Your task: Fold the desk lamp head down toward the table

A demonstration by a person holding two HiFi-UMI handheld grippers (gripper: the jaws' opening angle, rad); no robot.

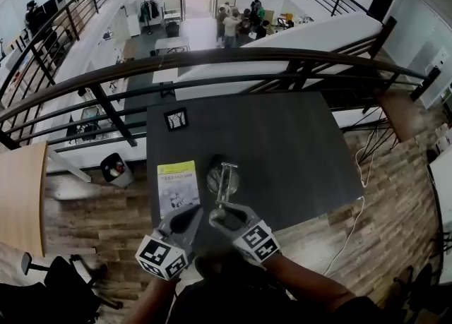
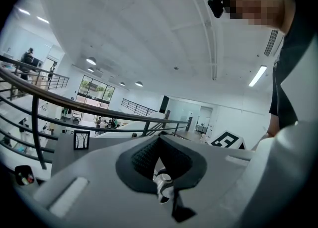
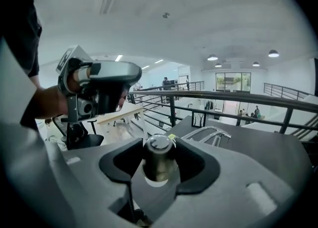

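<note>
Two tongs work at the silver metal desk lamp on the dark table. Right tongs clamp its silver cylinder. Left tongs are together and free. Any folding likely wants a square grip and a slow arc.

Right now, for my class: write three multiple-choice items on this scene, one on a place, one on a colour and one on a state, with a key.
1. Where does the booklet lie?
A. left of the desk lamp
B. right of it
C. on the floor

2. The top of the table is:
A. white
B. dark grey
C. red

3. The right gripper is:
A. open and empty
B. shut on the desk lamp
C. out of view

Key:
1 A, the head view shows it on the lamp's left.
2 B, the surface is dark all over.
3 B, its jaws close round the lamp's metal.
</note>
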